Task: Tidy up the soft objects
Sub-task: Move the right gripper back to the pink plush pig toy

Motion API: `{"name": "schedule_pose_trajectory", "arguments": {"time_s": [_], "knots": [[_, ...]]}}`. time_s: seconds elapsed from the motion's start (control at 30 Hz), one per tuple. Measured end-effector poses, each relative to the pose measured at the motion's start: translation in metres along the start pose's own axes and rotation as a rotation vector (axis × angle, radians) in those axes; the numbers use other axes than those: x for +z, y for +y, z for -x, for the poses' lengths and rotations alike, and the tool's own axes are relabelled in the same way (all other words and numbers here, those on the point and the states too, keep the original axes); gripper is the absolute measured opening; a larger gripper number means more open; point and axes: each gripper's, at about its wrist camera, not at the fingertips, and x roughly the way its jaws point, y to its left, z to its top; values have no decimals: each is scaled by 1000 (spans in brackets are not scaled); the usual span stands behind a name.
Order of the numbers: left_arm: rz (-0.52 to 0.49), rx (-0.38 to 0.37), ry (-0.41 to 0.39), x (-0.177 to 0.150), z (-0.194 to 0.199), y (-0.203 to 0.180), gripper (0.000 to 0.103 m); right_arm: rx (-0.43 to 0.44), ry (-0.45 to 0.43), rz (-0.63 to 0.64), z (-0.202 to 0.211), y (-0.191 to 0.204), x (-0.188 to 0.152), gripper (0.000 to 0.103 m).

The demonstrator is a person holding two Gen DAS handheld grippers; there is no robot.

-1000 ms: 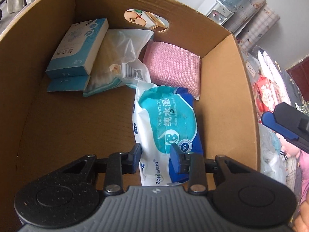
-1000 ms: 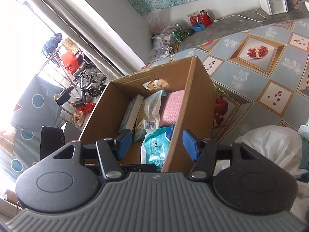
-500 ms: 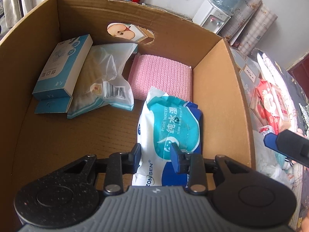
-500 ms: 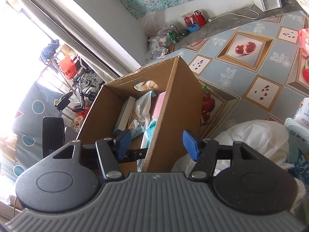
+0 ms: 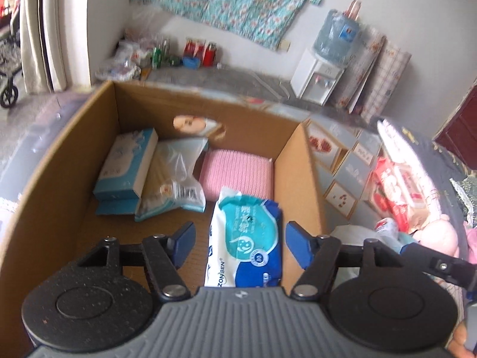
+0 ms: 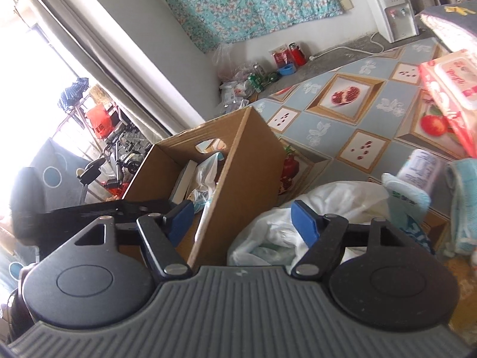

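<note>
A cardboard box (image 5: 59,155) holds a blue and white wet-wipes pack (image 5: 246,238), a pink knitted cloth (image 5: 238,173), a clear plastic bag (image 5: 173,182) and two light blue cartons (image 5: 128,161). My left gripper (image 5: 240,241) is open and empty, raised above the wipes pack near the box's front. My right gripper (image 6: 241,220) is open and empty, straddling the box's right wall (image 6: 238,179) with a white plastic bag (image 6: 298,208) just past its right finger.
Right of the box on the fruit-patterned cloth (image 6: 342,110) lie red wipes packs (image 6: 450,86), a white bottle (image 6: 417,173), a light blue fabric item (image 6: 465,203) and a pink soft toy (image 5: 438,235). A water dispenser (image 5: 319,77) stands by the far wall.
My left gripper has opened wide, letting go of the wipes pack, and has lifted back out of the box. My right gripper has shifted right, toward the white bag.
</note>
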Motion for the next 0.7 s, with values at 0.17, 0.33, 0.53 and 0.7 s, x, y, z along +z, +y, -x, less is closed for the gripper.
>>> {"name": "schedule_pose_trajectory", "arguments": {"time_s": [0.17,0.33,0.53,0.7], "knots": [[-63,-27,-80,-18,43,-33,78,-47,-46,-10,29,-20,-14,79],[-195,-112,-163,-47,66,-86,83,-120,-95,-37,62,-48,-28,79],[-345,-221,-217,-70,55,-156,84,-237,-171,-43,119,-89,-26,79],[-443,-291,-207,-81,21,-211,84,-304,-212,-82,164,-136,-4,79]]}}
